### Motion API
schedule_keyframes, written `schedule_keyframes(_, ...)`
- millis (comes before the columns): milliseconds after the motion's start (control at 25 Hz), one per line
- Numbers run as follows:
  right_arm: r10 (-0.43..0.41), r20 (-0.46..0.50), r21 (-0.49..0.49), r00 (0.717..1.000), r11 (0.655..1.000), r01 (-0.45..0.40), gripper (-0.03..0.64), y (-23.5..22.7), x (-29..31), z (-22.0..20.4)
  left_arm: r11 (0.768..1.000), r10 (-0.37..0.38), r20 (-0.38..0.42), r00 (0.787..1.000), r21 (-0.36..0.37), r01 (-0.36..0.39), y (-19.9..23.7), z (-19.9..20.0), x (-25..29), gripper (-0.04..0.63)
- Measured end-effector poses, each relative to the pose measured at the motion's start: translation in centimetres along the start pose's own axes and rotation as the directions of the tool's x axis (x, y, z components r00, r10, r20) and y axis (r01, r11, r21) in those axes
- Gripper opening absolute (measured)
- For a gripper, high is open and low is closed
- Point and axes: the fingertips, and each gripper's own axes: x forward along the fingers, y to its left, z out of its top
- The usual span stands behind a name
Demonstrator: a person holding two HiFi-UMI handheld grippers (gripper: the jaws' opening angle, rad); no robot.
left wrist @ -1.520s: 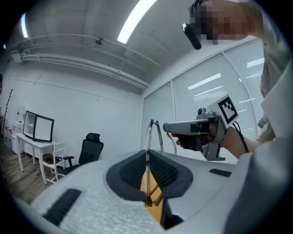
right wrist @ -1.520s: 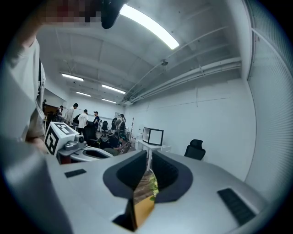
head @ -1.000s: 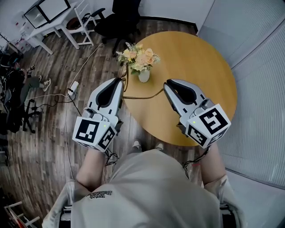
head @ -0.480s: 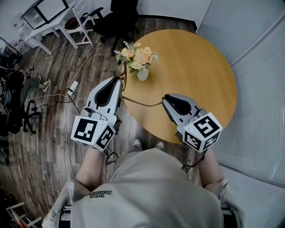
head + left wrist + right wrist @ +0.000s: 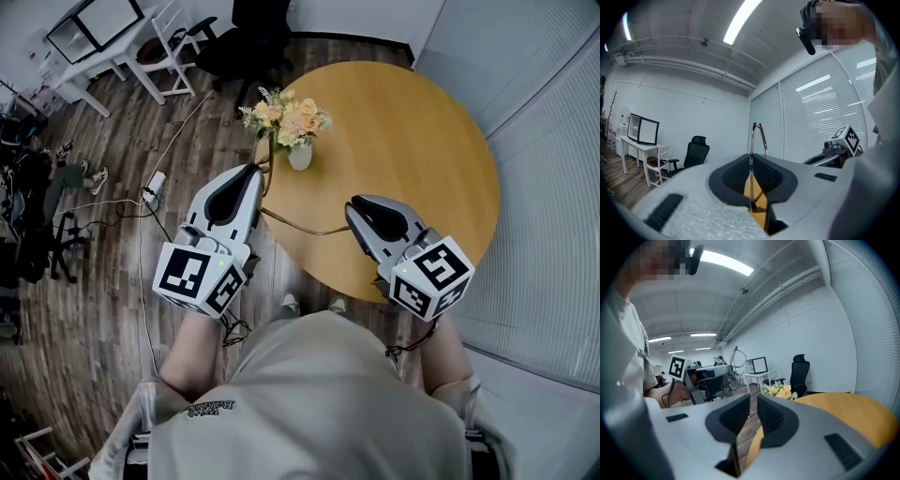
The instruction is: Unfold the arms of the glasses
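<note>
Glasses (image 5: 309, 231) are hanging in the air between the two grippers, over the edge of the round wooden table (image 5: 431, 112), at roughly its 8 o'clock in the head view. The left gripper (image 5: 253, 169) is pinching the front of the frame. In the left gripper view, the jaws are pressing in on the thin metal rim, which is sticking up at 12 o'clock from between them. One arm of the glasses is swinging out toward 3 o'clock and running straight into the tip of the right gripper (image 5: 352, 208). Those jaws are sitting almost together with just a slit between them, nipping the arm's end (the wire is too thin to pick out in that gripper's own view, so I'm going by the head view here). The right gripper is pointing toward 11 o'clock, the left one toward 1 o'clock. A small white vase of flowers (image 5: 292, 127) is standing on the table at about 10 o'clock, just beyond the frame.
</note>
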Motion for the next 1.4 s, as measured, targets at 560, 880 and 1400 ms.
schedule_keyframes(560, 0.131, 0.032, -0.174, 0.991, 0.977, -0.124, 0.043, 3.8, 1.4, 5.7, 0.998, -0.056, -0.013, 0.998, 0.030, 0.056, -3.2, -0.1, -0.1, 0.040)
schedule_keyframes(880, 0.254, -0.090, -0.204, 0.963, 0.942, -0.267, 0.101, 6.7, 2.8, 4.2, 0.995, -0.097, -0.009, 0.995, 0.035, 0.097, -5.3, 0.3, -0.3, 0.041)
schedule_keyframes(1400, 0.275, -0.310, -0.285, 0.910, 0.886, -0.365, 0.101, 8.5, 4.5, -0.4, 0.989, -0.147, -0.018, 0.989, 0.033, 0.147, -7.2, 0.0, -0.3, 0.041)
